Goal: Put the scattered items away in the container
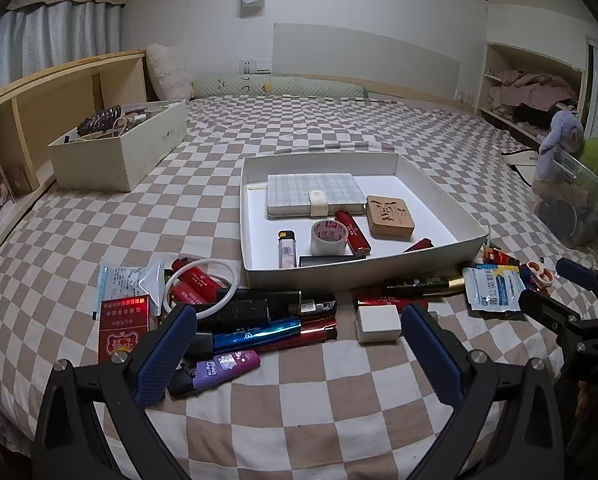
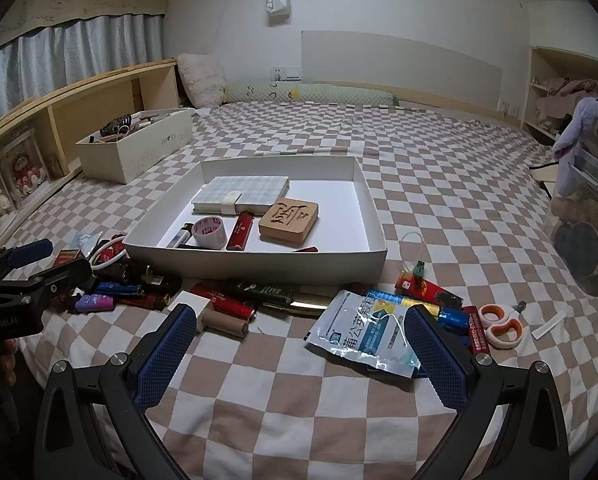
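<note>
A shallow white tray (image 1: 363, 266) (image 2: 259, 264) lies on the checked bedspread. It holds a notebook (image 1: 311, 194), a wooden block (image 2: 289, 216), a tape roll (image 1: 329, 236) and lighters. Scattered in front of it are a red cigarette pack (image 1: 123, 328), a white ring (image 1: 201, 288), a purple lighter (image 1: 223, 368), a blue lighter (image 1: 255, 334), a white block (image 1: 378, 322), a medicine sachet (image 2: 363, 336) and scissors (image 2: 501, 326). My left gripper (image 1: 299, 352) hovers open over the lighter pile. My right gripper (image 2: 301, 354) is open beside the sachet, holding nothing.
A cream box (image 1: 119, 152) full of odds and ends stands at the back left by a wooden shelf. A clear bin (image 2: 583, 240) with a purple plush sits at the right edge. Pillows line the headboard.
</note>
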`<state>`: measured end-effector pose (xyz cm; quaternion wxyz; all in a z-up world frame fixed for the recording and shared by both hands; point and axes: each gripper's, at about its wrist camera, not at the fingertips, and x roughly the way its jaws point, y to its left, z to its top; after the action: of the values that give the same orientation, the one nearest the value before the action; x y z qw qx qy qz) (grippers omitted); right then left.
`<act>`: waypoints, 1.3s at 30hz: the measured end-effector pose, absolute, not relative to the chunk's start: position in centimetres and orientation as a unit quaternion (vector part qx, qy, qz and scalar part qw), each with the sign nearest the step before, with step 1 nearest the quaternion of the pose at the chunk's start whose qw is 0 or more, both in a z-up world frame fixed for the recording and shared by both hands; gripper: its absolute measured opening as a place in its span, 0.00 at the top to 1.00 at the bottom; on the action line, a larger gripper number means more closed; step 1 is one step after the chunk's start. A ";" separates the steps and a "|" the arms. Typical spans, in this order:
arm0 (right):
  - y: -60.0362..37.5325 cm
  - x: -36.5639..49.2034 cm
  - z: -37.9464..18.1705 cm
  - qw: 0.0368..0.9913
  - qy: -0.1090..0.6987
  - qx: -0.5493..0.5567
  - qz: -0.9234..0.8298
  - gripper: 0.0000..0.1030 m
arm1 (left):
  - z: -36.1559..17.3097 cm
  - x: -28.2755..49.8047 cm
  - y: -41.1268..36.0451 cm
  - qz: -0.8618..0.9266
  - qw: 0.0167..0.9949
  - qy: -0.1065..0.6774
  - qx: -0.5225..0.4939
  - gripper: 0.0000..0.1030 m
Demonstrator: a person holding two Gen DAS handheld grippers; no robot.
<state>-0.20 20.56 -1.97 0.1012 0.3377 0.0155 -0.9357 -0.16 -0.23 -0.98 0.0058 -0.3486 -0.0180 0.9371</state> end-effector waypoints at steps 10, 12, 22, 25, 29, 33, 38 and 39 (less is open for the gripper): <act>20.6 -0.7 -2.5 0.102 0.013 0.347 -0.932 0.00 | -1.6 -0.7 -0.5 0.932 0.007 -0.027 -0.361 0.00; 20.7 -0.8 -2.7 0.102 0.013 0.350 -0.931 0.00 | -1.9 -0.9 -0.6 0.931 0.006 -0.026 -0.365 0.00; 21.0 -1.5 -4.2 0.100 0.008 0.367 -0.925 0.00 | -4.2 -1.8 -1.0 0.918 -0.002 -0.021 -0.396 0.00; 21.0 -1.7 -4.8 0.100 0.009 0.375 -0.922 0.00 | -5.2 -1.9 -1.2 0.913 -0.002 -0.019 -0.407 0.00; 20.9 -2.0 -5.5 0.101 0.010 0.383 -0.918 0.00 | -6.3 -1.9 -1.7 0.906 0.000 -0.027 -0.421 0.00; 20.8 -2.3 -6.2 0.103 0.011 0.391 -0.915 0.00 | -7.1 -1.7 -2.7 0.902 -0.001 -0.043 -0.429 0.00; 21.0 -2.5 -7.1 0.100 0.006 0.401 -0.910 0.00 | -7.8 -1.2 -3.8 0.898 -0.001 -0.062 -0.435 0.00; 21.1 -2.6 -7.3 0.099 0.004 0.404 -0.910 0.00 | -7.8 -1.1 -3.9 0.899 0.003 -0.064 -0.433 0.00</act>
<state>-2.60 21.05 -7.29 0.0993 0.4036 0.0043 -0.9095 -1.08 -3.90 -7.81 0.0029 -0.4332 -0.0640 0.8990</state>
